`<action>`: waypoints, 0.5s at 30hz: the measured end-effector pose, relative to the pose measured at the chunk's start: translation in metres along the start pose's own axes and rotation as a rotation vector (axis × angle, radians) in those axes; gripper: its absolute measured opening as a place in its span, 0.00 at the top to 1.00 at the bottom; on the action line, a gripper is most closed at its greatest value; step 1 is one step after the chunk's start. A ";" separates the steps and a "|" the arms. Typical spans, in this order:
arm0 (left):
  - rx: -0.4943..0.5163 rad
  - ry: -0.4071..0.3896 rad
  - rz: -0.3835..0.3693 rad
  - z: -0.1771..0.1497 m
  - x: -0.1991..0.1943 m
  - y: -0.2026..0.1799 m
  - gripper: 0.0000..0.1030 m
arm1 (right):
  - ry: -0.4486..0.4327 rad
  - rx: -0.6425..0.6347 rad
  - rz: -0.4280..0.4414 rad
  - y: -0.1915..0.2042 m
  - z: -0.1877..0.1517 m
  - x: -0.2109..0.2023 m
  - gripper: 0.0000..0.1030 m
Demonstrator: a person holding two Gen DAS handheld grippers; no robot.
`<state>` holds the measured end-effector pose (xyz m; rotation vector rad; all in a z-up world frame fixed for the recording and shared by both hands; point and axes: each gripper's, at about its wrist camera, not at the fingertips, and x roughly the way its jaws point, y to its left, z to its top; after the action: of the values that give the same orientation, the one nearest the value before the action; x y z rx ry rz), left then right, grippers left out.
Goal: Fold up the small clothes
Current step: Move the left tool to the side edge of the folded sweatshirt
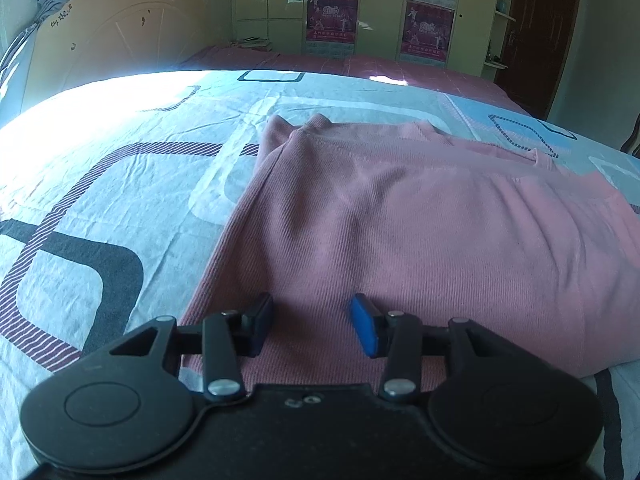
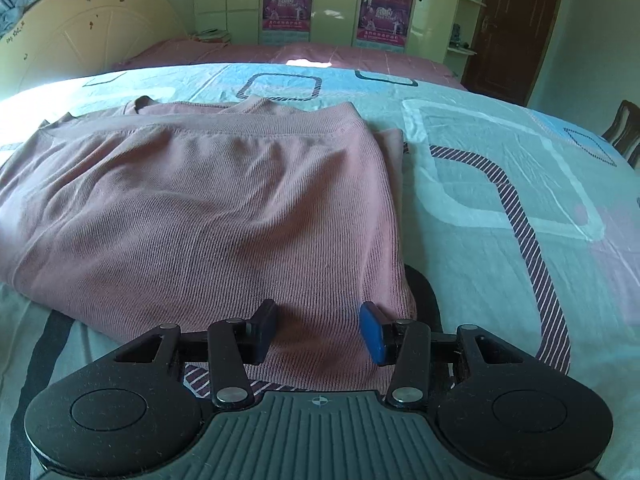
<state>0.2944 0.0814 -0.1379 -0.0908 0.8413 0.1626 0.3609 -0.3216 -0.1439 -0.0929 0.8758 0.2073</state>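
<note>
A pink ribbed garment (image 1: 400, 232) lies folded in layers on the patterned bed sheet (image 1: 100, 184), its collar edge at the far side. My left gripper (image 1: 314, 314) hovers over the garment's near left part. Its jaws are open, with only flat cloth below the gap and nothing pinched. In the right wrist view the same garment (image 2: 192, 208) fills the left half. My right gripper (image 2: 320, 318) is over the garment's near right corner, jaws open and holding nothing. One blue pad (image 2: 372, 332) shows on its right finger.
The sheet (image 2: 500, 184) stretches bare to the right of the garment. A cream headboard (image 2: 80, 36) stands at the far left, and a wardrobe with pink posters (image 2: 288, 4) stands behind the bed. A dark door (image 2: 516, 28) and a chair back (image 2: 624, 128) are at the right.
</note>
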 end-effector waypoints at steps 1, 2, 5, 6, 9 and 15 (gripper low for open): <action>-0.002 0.004 -0.002 0.001 0.001 0.000 0.58 | -0.004 0.017 0.019 0.000 0.002 -0.002 0.56; -0.004 0.008 -0.004 0.001 0.001 0.001 0.57 | -0.011 0.041 0.044 0.001 0.004 -0.006 0.56; -0.003 0.018 -0.007 0.002 0.000 0.001 0.53 | -0.035 0.068 0.088 0.013 0.011 -0.015 0.56; -0.002 0.022 -0.010 0.003 -0.001 0.001 0.52 | -0.037 0.068 0.102 0.019 0.014 -0.017 0.56; -0.007 0.032 -0.032 0.005 -0.003 0.000 0.36 | -0.053 0.064 0.141 0.039 0.022 -0.024 0.56; -0.037 0.047 -0.058 0.007 -0.011 0.001 0.26 | -0.077 0.053 0.160 0.070 0.033 -0.025 0.32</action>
<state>0.2920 0.0826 -0.1249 -0.1544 0.8821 0.1225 0.3553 -0.2508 -0.1034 0.0349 0.8123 0.3348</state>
